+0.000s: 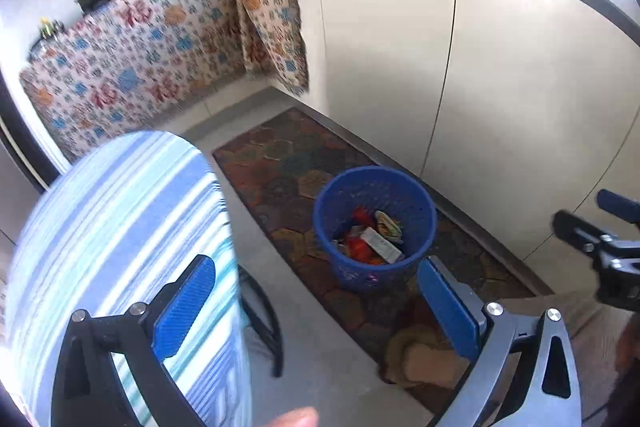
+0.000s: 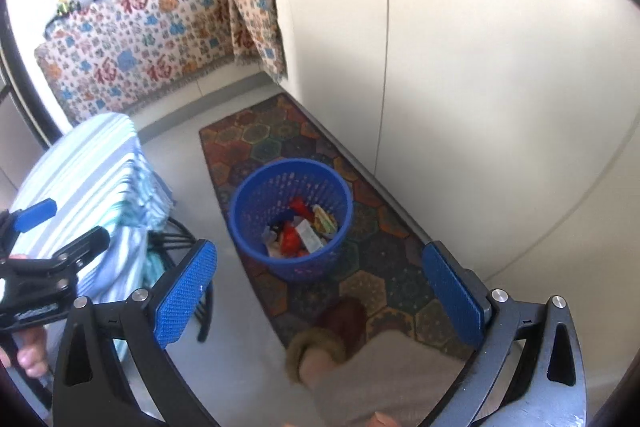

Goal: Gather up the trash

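Both claws are standing released with nothing between their blue pads: the left gripper [image 1: 316, 301] and the right gripper [image 2: 320, 291] are each hanging above the floor, pointing down toward the blue basket [image 2: 244, 219]; a slippered foot [image 2: 320, 343] is showing just below the right one. The basket is sitting on the patterned mat [image 2: 256, 131] beside the white cabinets [image 2: 480, 67], holding the trash [image 2: 298, 237] (wrappers, red and white); a striped-cloth table [image 2: 92, 171] is standing to its left, and a patterned drape [image 2: 132, 43] is hanging farthest back.
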Available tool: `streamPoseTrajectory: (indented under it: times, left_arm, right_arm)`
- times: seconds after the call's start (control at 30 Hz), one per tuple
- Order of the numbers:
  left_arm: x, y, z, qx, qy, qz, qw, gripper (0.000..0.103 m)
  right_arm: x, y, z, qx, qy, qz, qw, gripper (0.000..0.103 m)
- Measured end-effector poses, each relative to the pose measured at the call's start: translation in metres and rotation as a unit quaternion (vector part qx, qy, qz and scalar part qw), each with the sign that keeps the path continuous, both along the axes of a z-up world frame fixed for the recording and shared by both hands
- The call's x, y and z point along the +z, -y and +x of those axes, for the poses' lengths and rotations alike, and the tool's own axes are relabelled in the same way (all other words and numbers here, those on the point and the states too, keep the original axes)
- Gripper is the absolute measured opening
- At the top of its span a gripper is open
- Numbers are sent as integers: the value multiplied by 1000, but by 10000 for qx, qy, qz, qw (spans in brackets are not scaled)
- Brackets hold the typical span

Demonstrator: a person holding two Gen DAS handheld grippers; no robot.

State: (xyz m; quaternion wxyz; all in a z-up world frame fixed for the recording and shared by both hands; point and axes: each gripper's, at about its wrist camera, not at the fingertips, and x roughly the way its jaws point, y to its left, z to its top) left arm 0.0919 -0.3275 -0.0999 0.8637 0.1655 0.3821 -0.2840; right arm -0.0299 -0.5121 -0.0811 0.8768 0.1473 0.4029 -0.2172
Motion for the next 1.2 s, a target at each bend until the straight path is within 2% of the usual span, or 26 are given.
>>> streamPoseTrajectory:
  times: [0.1,0.17,0.27,0.43,0.6,1.2]
  left_arm:
    - [12,-19,-4,29,-332,-291,9990,103]
    - [16,-24,-4,20,-486,-345,9982,103]
    - [24,-26,-9,48,-377,-231,9990,103]
    - [36,-39,-12,-40,-415,-521,9978,103]
    - [44,-42,-14,73,-268,-459,9986,103]
    - [44,-38,-18,-37,-294,-375,9989,103]
  right_arm:
    - [12,-14,-10,81,33,82,9999,103]
    - [21,-22,-14,123,103,86,9998,103]
    - [30,-35,-14,120,80,-15,9999,103]
    - [41,-50,-11,216,102,-70,9997,103]
    - [45,-59,-11,247,85,-172,9995,103]
    - [45,-62,-10,220,11,-127,9997,103]
